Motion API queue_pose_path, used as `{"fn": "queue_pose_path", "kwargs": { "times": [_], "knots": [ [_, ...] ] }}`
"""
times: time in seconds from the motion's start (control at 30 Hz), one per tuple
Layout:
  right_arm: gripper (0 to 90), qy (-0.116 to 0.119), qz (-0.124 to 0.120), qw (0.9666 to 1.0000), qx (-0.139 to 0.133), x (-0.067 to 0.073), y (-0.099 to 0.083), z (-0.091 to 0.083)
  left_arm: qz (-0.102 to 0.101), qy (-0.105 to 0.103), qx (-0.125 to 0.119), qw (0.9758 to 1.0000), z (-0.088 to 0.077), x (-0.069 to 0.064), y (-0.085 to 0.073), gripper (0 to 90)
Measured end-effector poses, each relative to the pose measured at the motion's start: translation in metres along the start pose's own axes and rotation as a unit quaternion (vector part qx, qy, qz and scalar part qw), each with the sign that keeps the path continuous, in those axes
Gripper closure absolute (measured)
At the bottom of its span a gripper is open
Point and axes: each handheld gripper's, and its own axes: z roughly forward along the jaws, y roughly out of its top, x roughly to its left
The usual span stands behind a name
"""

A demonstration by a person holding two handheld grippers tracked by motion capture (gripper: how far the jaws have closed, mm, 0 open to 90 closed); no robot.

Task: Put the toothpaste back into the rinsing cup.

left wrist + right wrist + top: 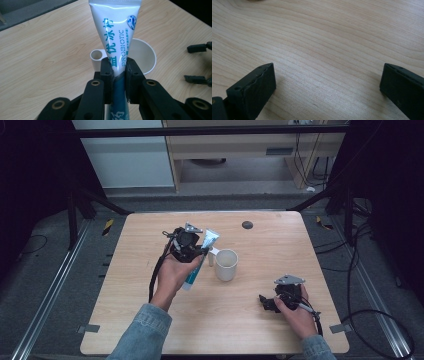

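Pale wood grain runs across the surface (pixel 260 320), with dark floor and cables all around it, and we're right in the middle of the carry. The left gripper (pixel 117 72) is clamped tight on a toothpaste tube (pixel 115 32), both jaws pressed flat against its lower half, the crimped white end sticking out ahead of the jaws and the teal end trailing back toward the hand. From the high view the tube (pixel 207 242) hangs lifted off the surface in that gripper (pixel 196 251), tilted, not touching the wood.

Just beyond the jaws sits a white cup (pixel 143 56), open mouth up, with its handle (pixel 96 58) on the near left side of it. The cup (pixel 226 264) stands just to the right of the held tube, close but apart.

Over on the other side, the right gripper (pixel 266 303) rests low on the surface with its jaws spread wide and nothing between them; its own view looks down on bare wood between the two black fingertips (pixel 253 87).

My read: the pick-up is done and the drop into the cup is what's coming. That calls for swinging the tube over the rim, tipping it closer to upright so one end leads down into the mouth, then letting go. The cup is light and unheld, so a nudge on the rim could tip it; the idle gripper could steady it.
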Motion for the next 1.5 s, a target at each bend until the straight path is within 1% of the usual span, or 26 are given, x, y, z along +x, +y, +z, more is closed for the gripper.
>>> {"fn": "queue_pose_path", "kwargs": {
  "times": [0.03, 0.1, 0.17, 0.2, 0.23, 0.27, 0.3, 0.33, 0.4, 0.47, 0.5, 0.53, 0.6, 0.67, 0.7, 0.73, 0.77, 0.83, 1.03, 1.07, 1.1, 1.13, 1.17, 1.3, 1.43, 1.5],
  "knots": [
    [0.6, 0.000, 0.000, 1.0000, 0.000, 0.000, 0.000, 0.000, 0.000, -0.001, -0.004, 1.0000, -0.001, -0.002, 0.001, 78.6],
    [0.6, 0.000, 0.000, 1.0000, 0.000, 0.000, 0.000, 0.000, 0.017, 0.016, -0.009, 0.9997, -0.004, -0.007, 0.005, 78.5],
    [0.6, 0.000, -0.001, 1.0000, 0.000, 0.000, 0.000, 0.000, 0.027, 0.021, -0.011, 0.9993, -0.004, -0.008, 0.009, 78.5],
    [0.6, 0.000, 0.000, 1.0000, 0.000, 0.000, 0.000, 0.000, 0.027, 0.019, -0.015, 0.9994, -0.004, -0.008, 0.010, 78.5],
    [0.6, -0.001, -0.006, 1.0000, 0.001, -0.001, 0.000, 0.000, 0.024, 0.014, -0.018, 0.9995, -0.003, -0.008, 0.011, 78.6],
    [0.6, -0.001, 0.000, 1.0000, 0.000, 0.000, 0.000, 0.000, 0.025, 0.015, -0.020, 0.9994, -0.004, -0.008, 0.012, 78.6],
    [0.6, -0.001, -0.005, 1.0000, 0.001, -0.001, 0.000, 0.000, 0.025, 0.019, -0.027, 0.9992, -0.004, -0.009, 0.013, 78.5],
    [0.6, -0.001, -0.006, 1.0000, 0.001, -0.001, 0.000, 0.000, 0.027, 0.022, -0.027, 0.9990, -0.005, -0.010, 0.014, 78.5],
    [0.6, -0.001, -0.006, 1.0000, 0.001, -0.001, 0.000, 0.000, 0.026, 0.021, -0.037, 0.9988, -0.006, -0.011, 0.016, 78.5],
    [0.6, -0.001, 0.000, 1.0000, 0.000, 0.000, 0.000, 0.000, 0.031, 0.032, -0.045, 0.9980, -0.008, -0.013, 0.019, 78.5],
    [0.6, -0.002, -0.005, 1.0000, 0.001, 0.000, 0.000, 0.000, 0.033, 0.034, -0.049, 0.9976, -0.009, -0.013, 0.020, 78.5],
    [0.6, -0.001, 0.000, 1.0000, 0.000, 0.000, 0.000, 0.000, 0.036, 0.040, -0.053, 0.9971, -0.010, -0.014, 0.022, 78.5],
    [0.6, -0.002, -0.006, 1.0000, 0.002, -0.001, 0.000, 0.000, 0.041, 0.046, -0.058, 0.9965, -0.011, -0.015, 0.023, 78.5],
    [0.6, -0.002, -0.005, 1.0000, 0.002, 0.000, 0.000, 0.000, 0.039, 0.048, -0.060, 0.9962, -0.010, -0.015, 0.024, 78.5],
    [0.6, -0.001, 0.001, 1.0000, 0.000, 0.000, 0.000, 0.000, 0.041, 0.049, -0.060, 0.9961, -0.009, -0.015, 0.024, 78.5],
    [0.6, -0.002, -0.005, 1.0000, 0.002, 0.000, 0.000, 0.000, 0.040, 0.050, -0.064, 0.9959, -0.009, -0.015, 0.024, 78.5],
    [0.6, -0.002, -0.005, 1.0000, 0.002, 0.000, 0.000, 0.000, 0.045, 0.052, -0.059, 0.9959, -0.009, -0.015, 0.025, 78.5],
    [0.6, -0.002, -0.005, 1.0000, 0.002, 0.000, 0.000, 0.000, 0.045, 0.057, -0.064, 0.9953, -0.008, -0.016, 0.025, 78.5],
    [0.6, -0.002, -0.005, 1.0000, 0.002, 0.000, 0.000, 0.000, 0.043, 0.062, -0.079, 0.9940, -0.010, -0.019, 0.027, 78.5],
    [0.6, -0.002, -0.005, 1.0000, 0.002, 0.000, 0.000, 0.000, 0.042, 0.062, -0.084, 0.9936, -0.010, -0.019, 0.027, 78.5],
    [0.6, -0.001, 0.001, 1.0000, 0.000, 0.000, 0.000, 0.000, 0.044, 0.064, -0.086, 0.9933, -0.010, -0.019, 0.028, 78.5],
    [0.6, -0.002, -0.005, 1.0000, 0.002, 0.000, 0.000, 0.000, 0.047, 0.065, -0.090, 0.9928, -0.010, -0.019, 0.029, 78.5],
    [0.6, -0.002, -0.005, 1.0000, 0.002, 0.000, 0.000, 0.000, 0.044, 0.065, -0.092, 0.9927, -0.010, -0.019, 0.030, 78.4],
    [0.6, -0.002, -0.005, 1.0000, 0.002, 0.000, 0.000, 0.000, 0.048, 0.061, -0.087, 0.9932, -0.009, -0.020, 0.033, 78.4],
    [0.6, -0.002, -0.005, 1.0000, 0.002, 0.000, 0.000, 0.000, 0.046, 0.061, -0.085, 0.9935, -0.005, -0.021, 0.035, 78.4],
    [0.6, -0.002, -0.005, 1.0000, 0.002, 0.000, 0.000, 0.000, 0.046, 0.060, -0.091, 0.9930, -0.003, -0.021, 0.036, 78.4]
  ]
}}
